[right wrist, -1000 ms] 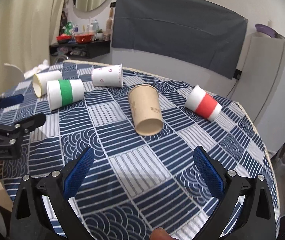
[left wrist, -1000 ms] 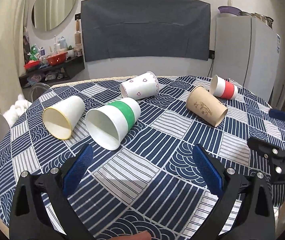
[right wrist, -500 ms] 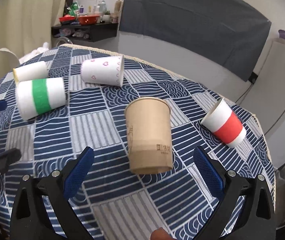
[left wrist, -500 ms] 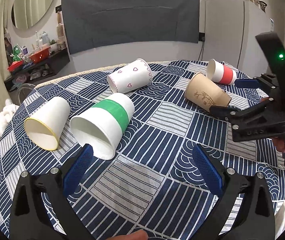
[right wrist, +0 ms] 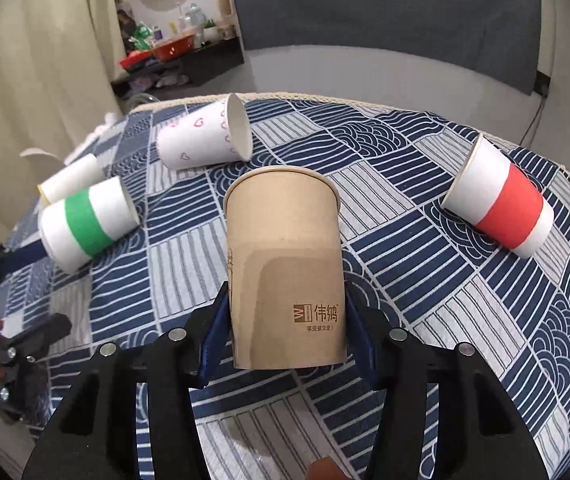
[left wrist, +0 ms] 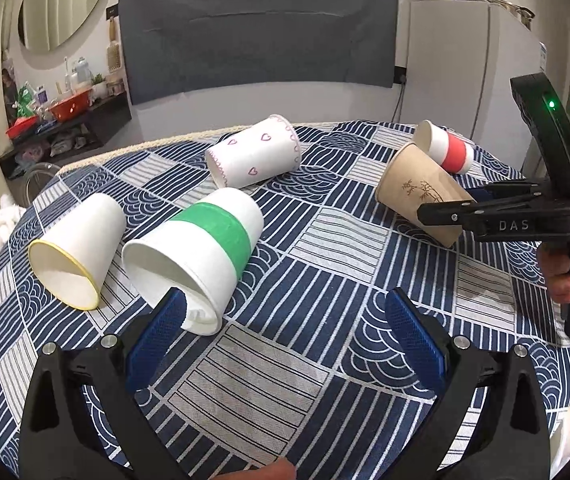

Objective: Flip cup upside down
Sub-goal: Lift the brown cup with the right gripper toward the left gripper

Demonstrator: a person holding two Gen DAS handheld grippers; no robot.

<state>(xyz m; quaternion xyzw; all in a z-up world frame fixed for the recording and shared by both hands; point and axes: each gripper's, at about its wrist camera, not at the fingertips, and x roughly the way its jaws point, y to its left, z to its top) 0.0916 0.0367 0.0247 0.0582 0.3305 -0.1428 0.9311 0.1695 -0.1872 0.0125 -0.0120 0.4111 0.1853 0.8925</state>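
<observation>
A brown paper cup (right wrist: 285, 272) lies on its side on the blue patterned tablecloth (right wrist: 465, 320), mouth pointing away from me. My right gripper (right wrist: 287, 332) has its blue pads against both sides of the cup's base end, closed on it. The cup also shows in the left wrist view (left wrist: 417, 196) with the right gripper (left wrist: 457, 204) around it. My left gripper (left wrist: 285, 332) is open and empty, its left pad just in front of the mouth of a green-banded white cup (left wrist: 201, 256).
Other cups lie on their sides: a yellow-rimmed white cup (left wrist: 77, 248), a heart-patterned cup (left wrist: 255, 156) and a red-banded cup (left wrist: 445, 148). The round table's edge curves close at the right and front. A shelf with clutter (left wrist: 57, 120) stands at the back left.
My right gripper has moved forward to the brown cup and closed its pads around it. My left gripper has edged toward the green-banded cup and stayed open.
</observation>
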